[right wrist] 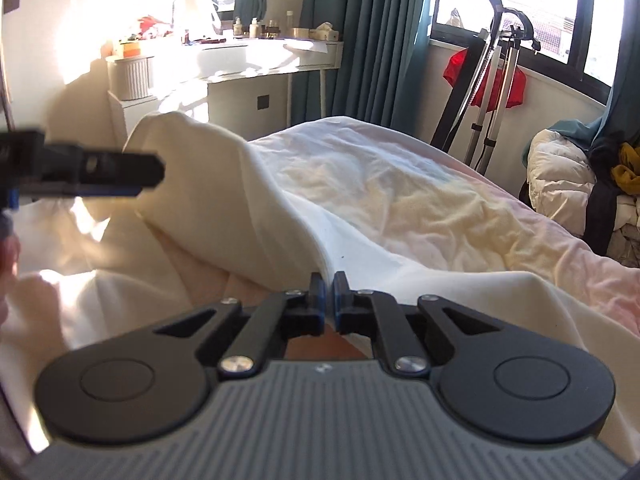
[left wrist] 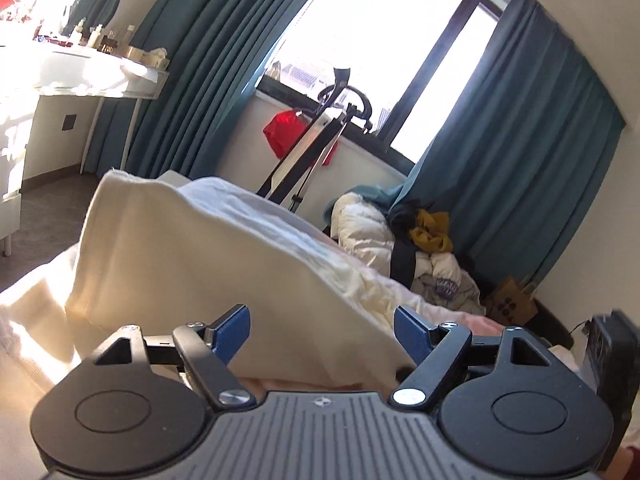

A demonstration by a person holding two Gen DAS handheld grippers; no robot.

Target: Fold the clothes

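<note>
My right tongs pinch the thick folded edge of the soft cream garment, raised like a tent over the wrinkled bed sheet ahead; my left tongs stand wide open, holding nothing, the cloth just beyond their blue ribbed pads

On the bed the cloth lies at ten o'clock. Behind it, a desk at eleven, a stand at one, a heap of clothes at two.
</note>
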